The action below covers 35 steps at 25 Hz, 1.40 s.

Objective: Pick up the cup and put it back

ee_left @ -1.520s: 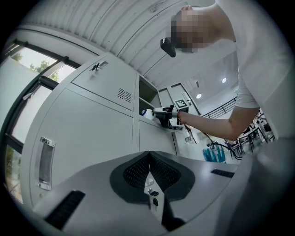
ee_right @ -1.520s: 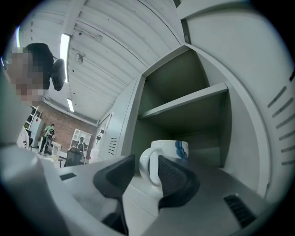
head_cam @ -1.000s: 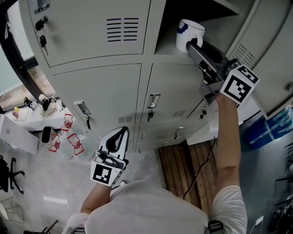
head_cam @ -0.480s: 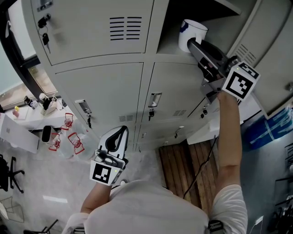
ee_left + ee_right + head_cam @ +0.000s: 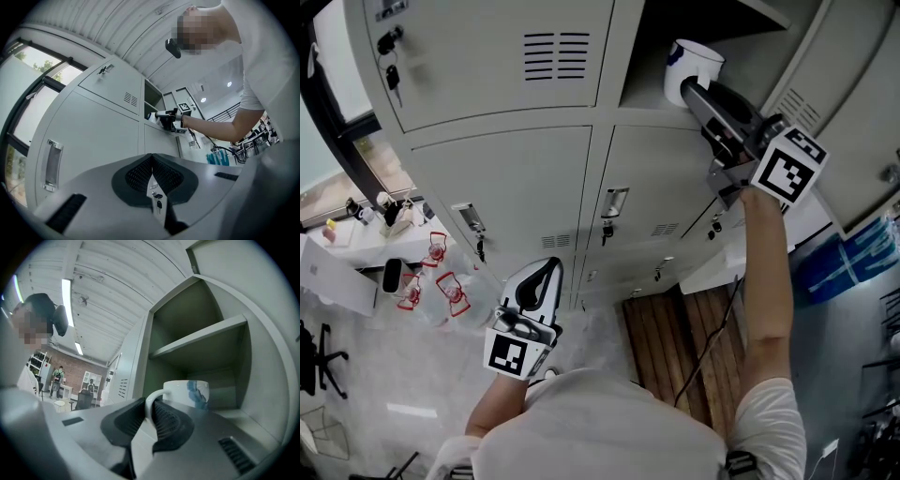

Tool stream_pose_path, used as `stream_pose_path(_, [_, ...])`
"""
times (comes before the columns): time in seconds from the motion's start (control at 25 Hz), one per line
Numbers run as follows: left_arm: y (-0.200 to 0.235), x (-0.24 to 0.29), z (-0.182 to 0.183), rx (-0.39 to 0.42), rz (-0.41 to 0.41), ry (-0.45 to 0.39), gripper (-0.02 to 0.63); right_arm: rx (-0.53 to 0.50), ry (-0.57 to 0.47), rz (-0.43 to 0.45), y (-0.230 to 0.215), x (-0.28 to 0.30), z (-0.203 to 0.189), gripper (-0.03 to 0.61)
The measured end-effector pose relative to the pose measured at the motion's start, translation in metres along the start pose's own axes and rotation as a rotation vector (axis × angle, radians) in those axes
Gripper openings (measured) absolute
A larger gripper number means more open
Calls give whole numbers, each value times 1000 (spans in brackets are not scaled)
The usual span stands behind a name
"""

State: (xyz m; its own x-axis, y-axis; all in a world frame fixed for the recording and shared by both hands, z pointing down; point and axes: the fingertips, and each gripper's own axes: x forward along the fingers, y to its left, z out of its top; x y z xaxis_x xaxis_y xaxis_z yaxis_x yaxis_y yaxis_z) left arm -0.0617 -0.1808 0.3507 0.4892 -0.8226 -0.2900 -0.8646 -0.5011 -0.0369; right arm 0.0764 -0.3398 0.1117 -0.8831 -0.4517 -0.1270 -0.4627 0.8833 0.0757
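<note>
We see right gripper [image 5: 149,408] jaws closing on cup [image 5: 185,391] handle in open locker [image 5: 201,341]; left gripper [image 5: 152,174] jaws together, empty, held low

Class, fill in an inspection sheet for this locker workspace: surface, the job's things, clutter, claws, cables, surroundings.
Surface: open locker compartment floor, bare beside the cup.
Job's things: white cup with a blue pattern, upright near the compartment's front.
Clutter: red wire-framed items on the floor, too small to identify.
Claws: right claw closing, the cup's handle pinched between its jaws; left claw shut, empty, held low.
Cables: dark cable running below the right arm, over the pallet.
Surroundings: grey lockers with closed doors; wooden pallet; blue container.
</note>
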Motion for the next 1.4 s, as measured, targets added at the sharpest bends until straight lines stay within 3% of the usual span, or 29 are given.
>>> stream_pose_path(0.2, [0,-1,0,-1,-2,2,21,-20,-12,57,9,-3,1,49])
stream_pose_path(0.48, [-4,-1,-1,-3,-8,11,21,-70,-25,58,14,-7,2,48])
stream_pose_path(0.76, [-8,-2,-2,-2,-9,17,21,-19,-73,66,12,-9,5,48])
stream_pose_path(1.4, [-9,-6,-5,-4,4,28,21,-30,-154,92,26,-17,15,49])
